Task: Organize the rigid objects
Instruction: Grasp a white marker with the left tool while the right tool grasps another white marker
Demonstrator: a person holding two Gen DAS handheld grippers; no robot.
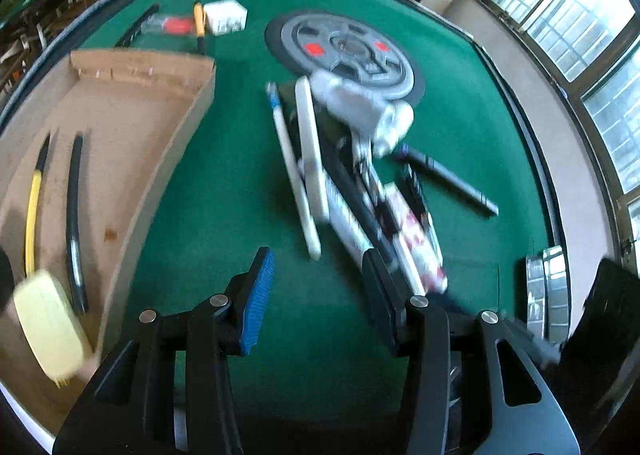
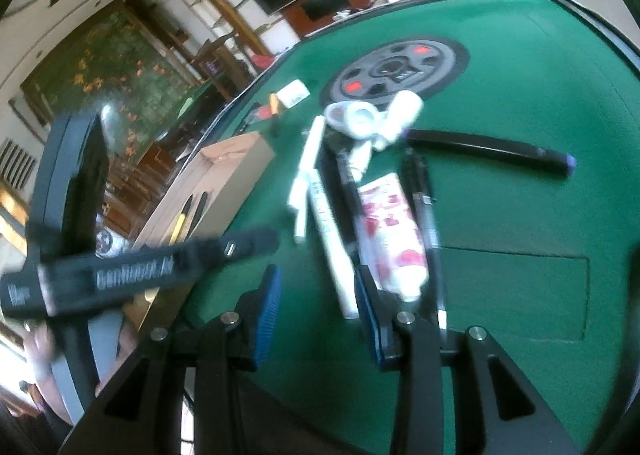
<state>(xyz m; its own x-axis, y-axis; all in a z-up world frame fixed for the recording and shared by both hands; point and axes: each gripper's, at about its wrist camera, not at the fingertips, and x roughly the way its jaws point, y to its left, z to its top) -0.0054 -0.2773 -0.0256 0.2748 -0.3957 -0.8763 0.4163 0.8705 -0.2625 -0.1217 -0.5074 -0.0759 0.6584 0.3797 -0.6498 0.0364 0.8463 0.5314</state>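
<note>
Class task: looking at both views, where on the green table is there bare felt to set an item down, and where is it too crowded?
Bare felt lies between the cardboard box and the pile of pens and tubes, where the left claw hangs open. More shows right of the black marker. It is crowded from the round centre disc down through the pile.

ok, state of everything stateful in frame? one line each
left gripper: open, nothing between the pads
right gripper: open, empty, over the felt
cardboard box: open-topped, partly filled
yellow pen: lying in the box
black pen: in the box, beside the yellow one
pink-patterned tube: lying flat in the pile on the table
black marker: capped, lying apart from the pile
</note>
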